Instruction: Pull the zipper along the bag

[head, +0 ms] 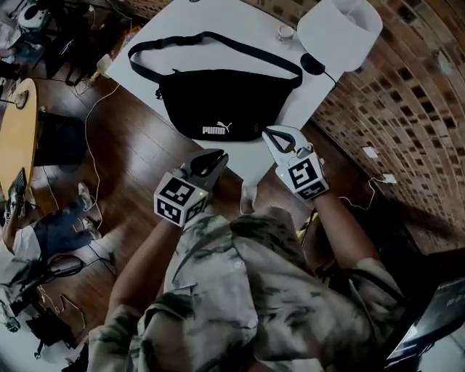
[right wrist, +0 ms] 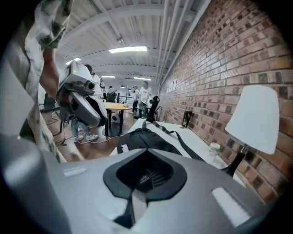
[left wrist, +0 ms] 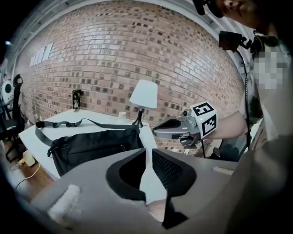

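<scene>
Plainly, one soft black fabric bag [head: 211, 102] with one long strap lies on one smooth white table [head: 203, 18]. Both grippers are empty: the left gripper [head: 216, 155] is slightly parted, the right gripper [head: 271, 133] closed.

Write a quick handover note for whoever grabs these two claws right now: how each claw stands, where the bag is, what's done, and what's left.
Left claw: jaws a narrow slit apart with nothing between them. It is in the air, short of the table's near edge.
Right claw: jaws together and empty, by the bag's near right corner and apparently clear of it.
Bag: black, lying flat on the white table, with its strap looped behind.
Done: nothing yet; neither claw is on the bag.
Left: find the zipper pull, which doesn't show clearly, steady the bag, and pull the zipper along.
</scene>
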`<state>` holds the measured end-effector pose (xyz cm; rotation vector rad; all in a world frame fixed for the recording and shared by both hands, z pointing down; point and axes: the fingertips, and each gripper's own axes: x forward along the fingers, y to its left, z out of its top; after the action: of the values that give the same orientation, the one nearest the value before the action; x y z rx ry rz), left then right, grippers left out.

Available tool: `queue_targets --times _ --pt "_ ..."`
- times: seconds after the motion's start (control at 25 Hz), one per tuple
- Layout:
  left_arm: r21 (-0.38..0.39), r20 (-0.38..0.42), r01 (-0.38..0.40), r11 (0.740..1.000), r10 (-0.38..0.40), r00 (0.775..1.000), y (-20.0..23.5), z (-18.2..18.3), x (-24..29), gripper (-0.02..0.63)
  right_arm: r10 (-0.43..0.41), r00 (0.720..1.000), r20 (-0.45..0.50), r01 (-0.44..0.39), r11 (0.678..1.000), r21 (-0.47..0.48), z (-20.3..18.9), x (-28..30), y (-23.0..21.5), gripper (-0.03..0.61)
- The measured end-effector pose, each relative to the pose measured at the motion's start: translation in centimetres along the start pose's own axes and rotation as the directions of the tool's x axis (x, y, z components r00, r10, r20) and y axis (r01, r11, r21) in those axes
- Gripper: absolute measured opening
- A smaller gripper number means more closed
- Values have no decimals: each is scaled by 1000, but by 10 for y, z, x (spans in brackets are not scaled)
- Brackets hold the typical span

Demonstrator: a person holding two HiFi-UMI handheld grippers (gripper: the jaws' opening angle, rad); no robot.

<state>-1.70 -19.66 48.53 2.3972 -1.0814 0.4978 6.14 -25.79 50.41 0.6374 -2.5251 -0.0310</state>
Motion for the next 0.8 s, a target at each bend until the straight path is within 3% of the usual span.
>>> queue_targets --times 0.2,0.44,0.8 --pt "16 -99 0 1000 2 995 37 -9 60 80 0 996 -87 2 1000 20 -24 55 -38 8" --pt "115 -237 -33 993 60 970 65 -20 115 132 12 986 -169 1 997 74 -46 106 -62 6" --pt "276 -375 -95 957 198 905 88 -49 158 135 49 967 -252 -19 992 121 -75 136 -66 6"
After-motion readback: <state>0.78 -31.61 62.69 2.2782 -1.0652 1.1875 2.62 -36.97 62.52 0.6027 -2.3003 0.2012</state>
